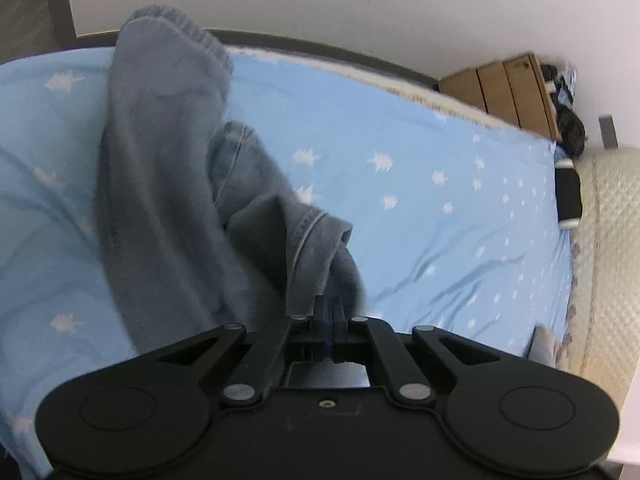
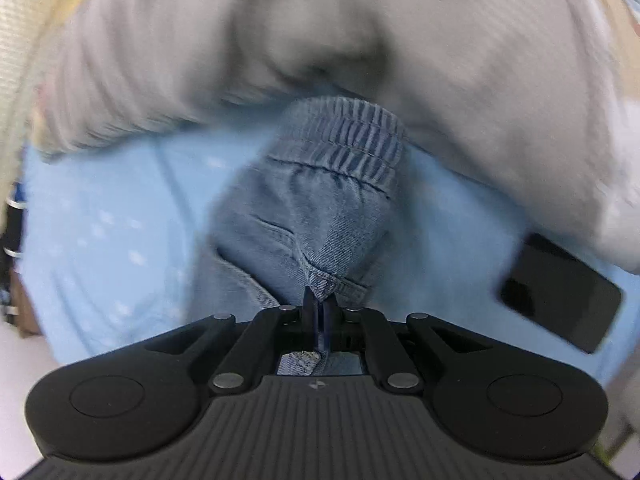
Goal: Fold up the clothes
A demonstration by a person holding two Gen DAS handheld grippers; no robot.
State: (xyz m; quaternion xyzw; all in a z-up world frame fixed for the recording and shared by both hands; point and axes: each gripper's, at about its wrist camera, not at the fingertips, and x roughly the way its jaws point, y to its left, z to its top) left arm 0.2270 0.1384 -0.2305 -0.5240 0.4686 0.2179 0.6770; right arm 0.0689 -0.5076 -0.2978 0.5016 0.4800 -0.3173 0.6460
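— what's the left gripper (image 1: 329,307) got?

— its two fingers are pressed right together on a fold of the blue denim garment (image 1: 168,184). the cloth hangs lifted from the jaws and trails away over the light blue bed sheet (image 1: 420,184), the one with the little white shapes on it. a ribbed, elastic-looking edge shows at the far end, up near the white wall (image 1: 360,4).

— and the right gripper (image 2: 319,305)?

— same story: jaws closed, a hemmed corner of the denim garment (image 2: 320,208) pinched between them, with a bit of cloth poking out behind the fingers. from that side you can see the gathered elastic band (image 2: 344,136) bunched up just beyond the grip.

— what's around it?

— a pale grey cloth (image 2: 360,40) fills the far side of the right view, too blurred to say what it is. a dark phone (image 2: 560,300) lies on the sheet off to the right, partly under that grey cloth. in the left view there's a wooden cabinet (image 1: 508,88) in the corner past the bed, with dark things beside it i can't make out.
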